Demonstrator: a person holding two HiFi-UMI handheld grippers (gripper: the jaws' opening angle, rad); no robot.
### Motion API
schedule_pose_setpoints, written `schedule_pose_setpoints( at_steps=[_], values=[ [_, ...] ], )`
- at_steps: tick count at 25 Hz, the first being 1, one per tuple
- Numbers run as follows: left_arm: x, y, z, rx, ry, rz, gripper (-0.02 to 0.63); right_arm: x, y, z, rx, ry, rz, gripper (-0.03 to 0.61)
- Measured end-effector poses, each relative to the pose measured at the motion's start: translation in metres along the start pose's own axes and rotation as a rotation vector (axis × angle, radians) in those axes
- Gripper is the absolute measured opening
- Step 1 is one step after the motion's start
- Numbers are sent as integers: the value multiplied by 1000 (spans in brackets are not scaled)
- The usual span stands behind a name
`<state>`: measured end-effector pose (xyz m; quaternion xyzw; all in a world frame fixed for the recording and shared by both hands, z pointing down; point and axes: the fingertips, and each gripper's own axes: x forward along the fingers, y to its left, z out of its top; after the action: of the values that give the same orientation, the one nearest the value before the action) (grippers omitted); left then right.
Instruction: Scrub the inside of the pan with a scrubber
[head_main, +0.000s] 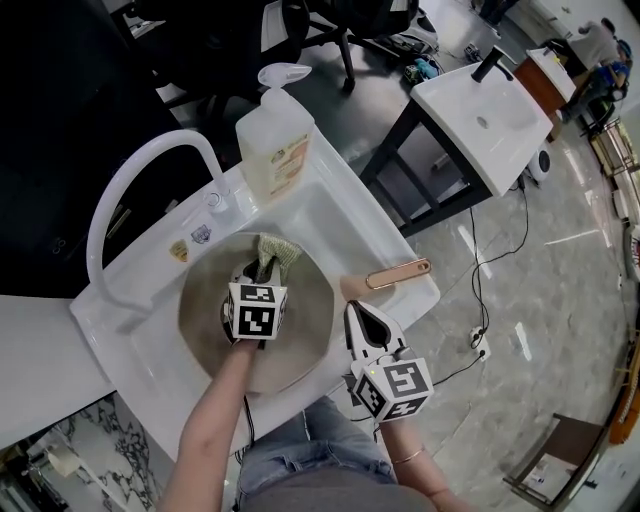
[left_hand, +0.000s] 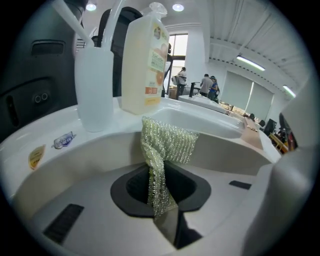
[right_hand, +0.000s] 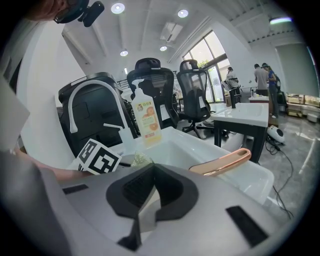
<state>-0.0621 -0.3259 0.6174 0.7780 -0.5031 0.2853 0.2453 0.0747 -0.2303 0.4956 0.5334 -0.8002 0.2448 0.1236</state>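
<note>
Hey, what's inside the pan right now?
The scrubber, pinched by the left gripper, is at the far side of the pan. The pan floor beneath that gripper is hidden.

Glittery mesh scrubber (left_hand: 167, 142), matt pan (head_main: 305, 315)

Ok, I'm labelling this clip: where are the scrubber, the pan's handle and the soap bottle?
scrubber (left_hand: 169, 141), left gripper view, on its wide mesh part.
pan handle (head_main: 398, 273), head view, middle of its length.
soap bottle (head_main: 272, 148), head view, on its body.
</note>
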Motion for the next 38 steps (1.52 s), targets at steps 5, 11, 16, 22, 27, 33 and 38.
schedule_pose_setpoints(
  at_steps=[5,11,16,22,27,33,38],
  values=[
    [-6,27,-5,-40,22,129,66,2,5,4,-3,-7,18,11],
    [-25,72,-13,-108,48,288,66,-1,12,9,-16,-18,35,11],
    [-46,92,-19,-131,76,388,69,-7,17,11,-29,-27,40,11],
    [-77,110,-29,-213,88,519,69,-14,24,21,-42,-53,54,11],
    [-105,120,-37,-326,79,585,69,-23,28,25,-51,-72,66,11],
    [-133,122,-34,-360,31,652,69,-32,34,29,-61,-91,89,11],
    [-158,118,-25,-409,-39,637,68,-39,40,31,-67,-100,113,11]
  ],
)
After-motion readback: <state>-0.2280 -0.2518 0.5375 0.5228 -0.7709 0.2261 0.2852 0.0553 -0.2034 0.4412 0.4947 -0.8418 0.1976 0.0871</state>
